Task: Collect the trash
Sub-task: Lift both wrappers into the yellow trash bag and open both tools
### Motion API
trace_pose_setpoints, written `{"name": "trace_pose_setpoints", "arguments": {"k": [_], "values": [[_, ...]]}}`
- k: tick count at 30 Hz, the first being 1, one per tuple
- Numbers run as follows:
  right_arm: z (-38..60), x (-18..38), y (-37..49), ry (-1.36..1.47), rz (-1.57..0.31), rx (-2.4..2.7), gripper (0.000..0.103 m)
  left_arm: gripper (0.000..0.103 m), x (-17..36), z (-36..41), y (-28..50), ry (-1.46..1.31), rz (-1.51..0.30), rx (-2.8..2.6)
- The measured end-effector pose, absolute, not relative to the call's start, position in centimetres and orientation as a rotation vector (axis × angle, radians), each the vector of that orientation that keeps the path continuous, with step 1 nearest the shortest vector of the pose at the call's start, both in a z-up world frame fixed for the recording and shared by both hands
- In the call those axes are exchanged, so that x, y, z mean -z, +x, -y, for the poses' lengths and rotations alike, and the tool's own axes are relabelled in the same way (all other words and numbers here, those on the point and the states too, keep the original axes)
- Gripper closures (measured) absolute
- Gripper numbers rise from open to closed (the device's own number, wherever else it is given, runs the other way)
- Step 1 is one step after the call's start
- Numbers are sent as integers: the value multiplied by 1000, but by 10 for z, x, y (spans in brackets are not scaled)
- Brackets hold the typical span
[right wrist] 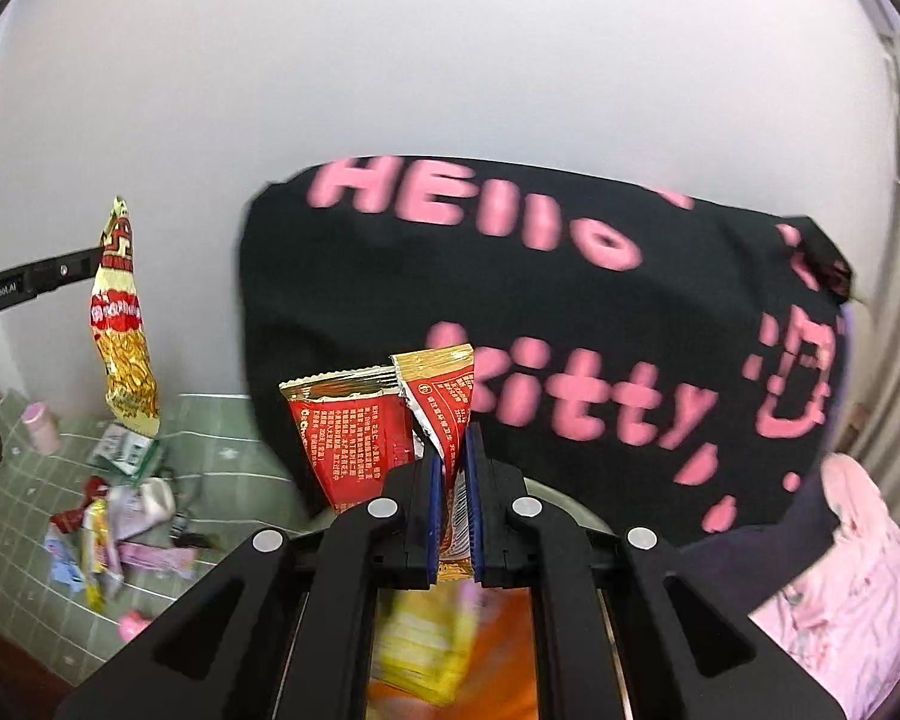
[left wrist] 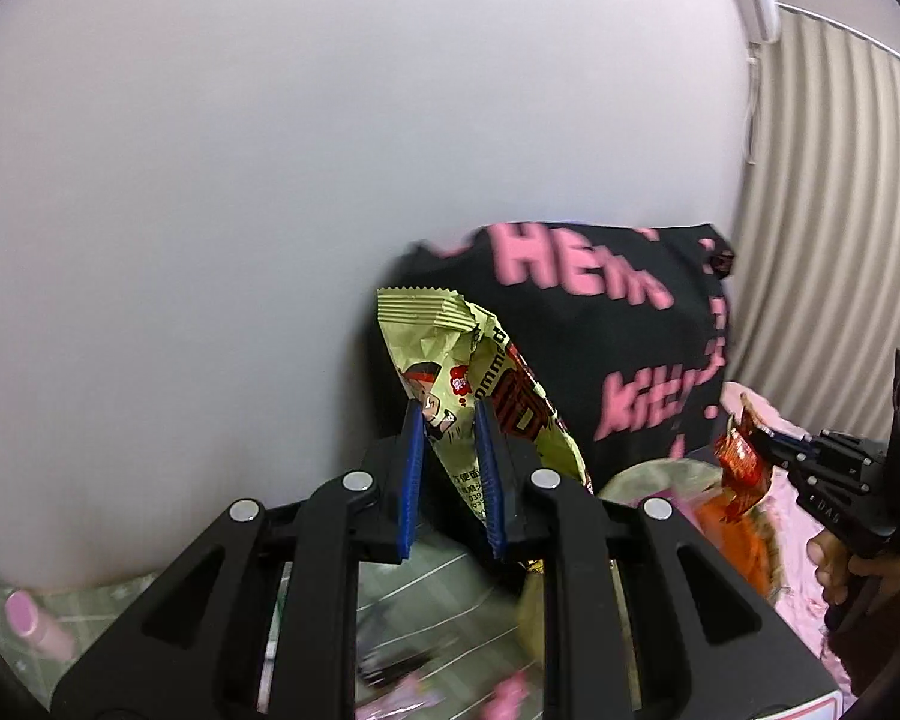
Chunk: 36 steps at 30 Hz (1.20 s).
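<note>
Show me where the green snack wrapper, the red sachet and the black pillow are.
green snack wrapper point(left wrist: 450, 360), left wrist view, its printed front.
red sachet point(right wrist: 354, 426), right wrist view, its red back.
black pillow point(right wrist: 390, 300), right wrist view, its black cloth.

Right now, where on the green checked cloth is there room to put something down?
The green checked cloth is bare between the litter pile and the black Hello Kitty bag, up to the wall. Another bare strip lies between the pink tube and the pile. The pile itself is crowded.
</note>
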State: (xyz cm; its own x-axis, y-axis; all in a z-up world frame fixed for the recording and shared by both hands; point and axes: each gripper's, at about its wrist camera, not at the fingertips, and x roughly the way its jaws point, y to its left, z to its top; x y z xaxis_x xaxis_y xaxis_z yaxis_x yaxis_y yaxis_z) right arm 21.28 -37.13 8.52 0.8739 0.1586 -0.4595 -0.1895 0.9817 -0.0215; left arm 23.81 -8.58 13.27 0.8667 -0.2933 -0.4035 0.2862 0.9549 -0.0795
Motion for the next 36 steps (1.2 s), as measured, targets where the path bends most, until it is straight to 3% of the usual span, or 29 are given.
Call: {"name": "trace_pose_setpoints", "arguments": {"k": [8,15,19,24,36], "values": [[437,-77,193,13,-493,-69,95,86,-131,159,251,-20,-427,470],[446,-61,195,47,-515,-85,95,86,-90,230,254,88,-488,586],[432,-27,217,61,-623,-142,95,86,-51,259,264,216,-568,609],[400,12,233,-25,-754,-195,95,88,-15,254,275,272,-709,604],[394,19,227,-60,-800,-212,95,89,6,249,271,273,-782,640]]}}
